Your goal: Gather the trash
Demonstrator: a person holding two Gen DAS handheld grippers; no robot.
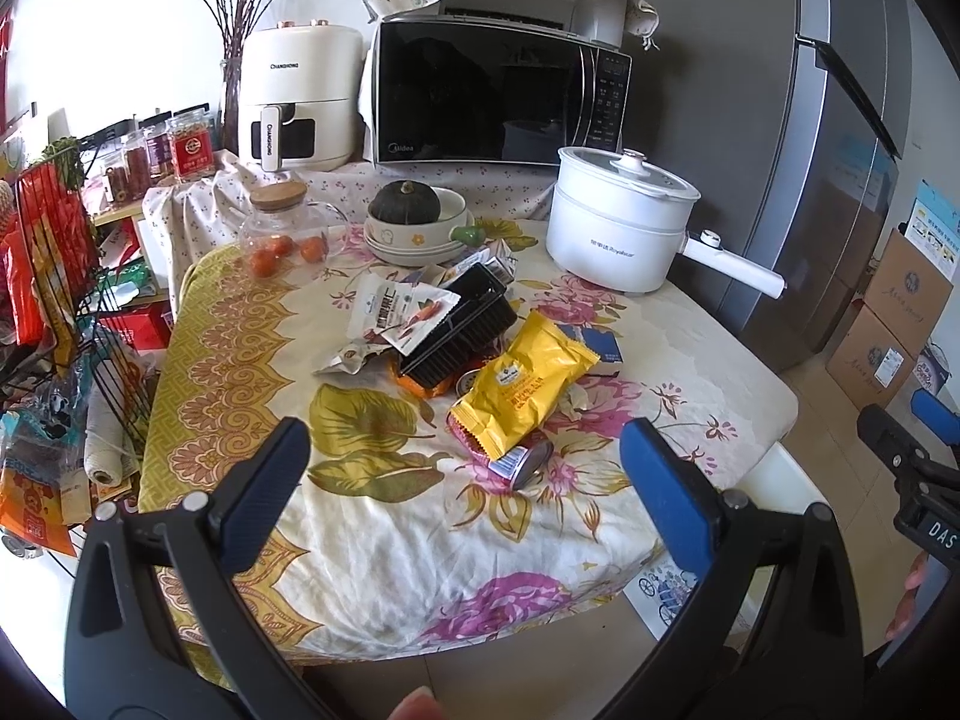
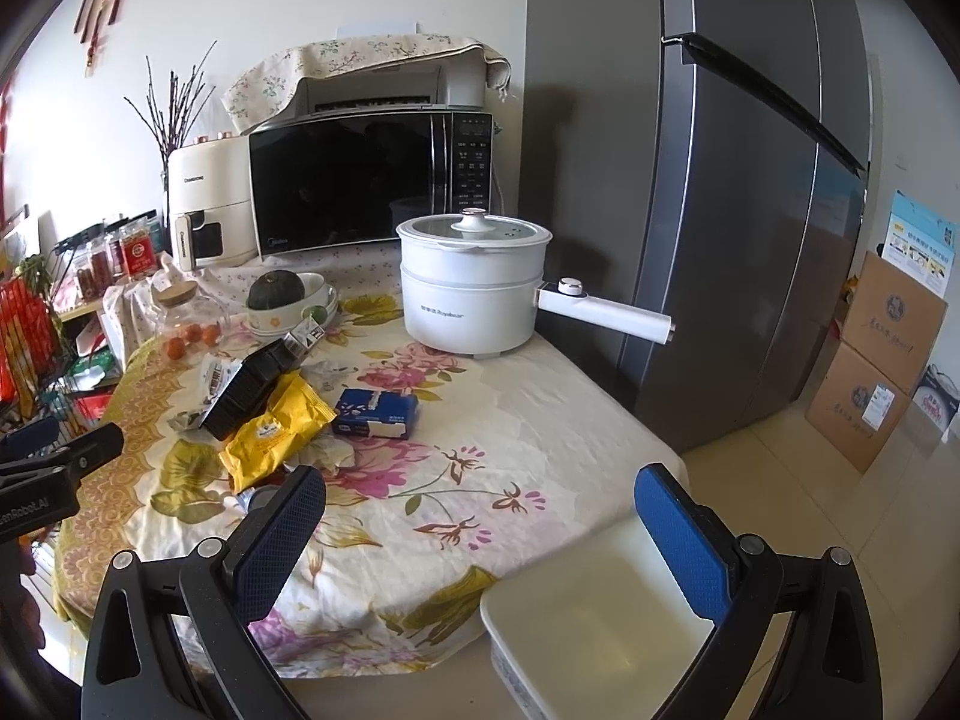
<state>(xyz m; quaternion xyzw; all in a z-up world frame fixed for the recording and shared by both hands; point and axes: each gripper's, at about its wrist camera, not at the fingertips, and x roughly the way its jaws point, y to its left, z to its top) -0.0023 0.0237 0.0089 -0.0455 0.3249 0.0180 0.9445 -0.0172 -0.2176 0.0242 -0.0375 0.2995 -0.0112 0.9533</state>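
Observation:
A heap of trash lies mid-table on the floral cloth: a yellow snack bag [image 1: 525, 381] [image 2: 279, 429], a black plastic tray [image 1: 459, 324] [image 2: 249, 390], a white wrapper [image 1: 402, 312], a small can [image 1: 528, 463] and a blue tissue pack [image 2: 375, 413] [image 1: 603, 345]. My left gripper [image 1: 465, 480] hovers open above the near table edge, short of the heap. My right gripper [image 2: 480, 519] is open too, above the table's right front corner. A white bin [image 2: 600, 606] sits below that corner, by the right finger. The right gripper shows at the left wrist view's right border [image 1: 918, 450].
At the back stand a microwave [image 1: 492, 96], an air fryer [image 1: 297, 99], a white electric pot [image 1: 621, 219] with its handle pointing right, a bowl with a squash [image 1: 414, 219] and a glass jar [image 1: 288, 228]. A wire rack [image 1: 66, 276] is left, a fridge [image 2: 750, 192] and cardboard boxes [image 2: 882, 360] right.

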